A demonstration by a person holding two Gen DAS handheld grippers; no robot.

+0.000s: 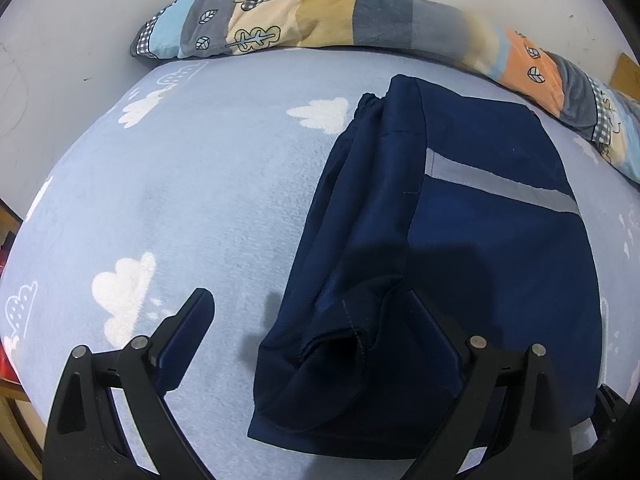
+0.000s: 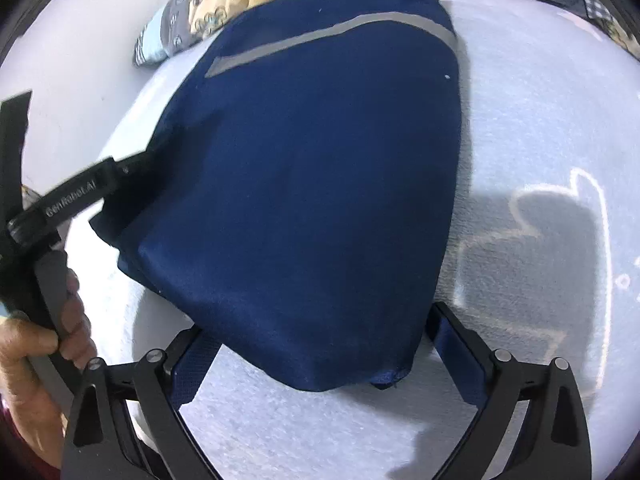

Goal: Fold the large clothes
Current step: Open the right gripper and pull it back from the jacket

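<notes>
Lying folded on a pale blue cloud-print bedsheet [image 1: 192, 184], a navy garment [image 2: 312, 184] with a grey stripe [image 2: 332, 32] looks soft, light and limp, likely to sag and slide when lifted, so the near hem corners seem the best hold. Nearest, the right gripper [image 2: 316, 344] stands with jaws wide apart, the garment's near edge between its fingers, nothing clamped. To the left, the left gripper [image 1: 308, 312] is also spread wide around the garment's open near-left corner, apparently unclamped; a hand [image 2: 36, 364] holds its handle. Farthest, a patchwork bolster pillow [image 1: 320, 20] lies along the white wall [image 1: 80, 20].
</notes>
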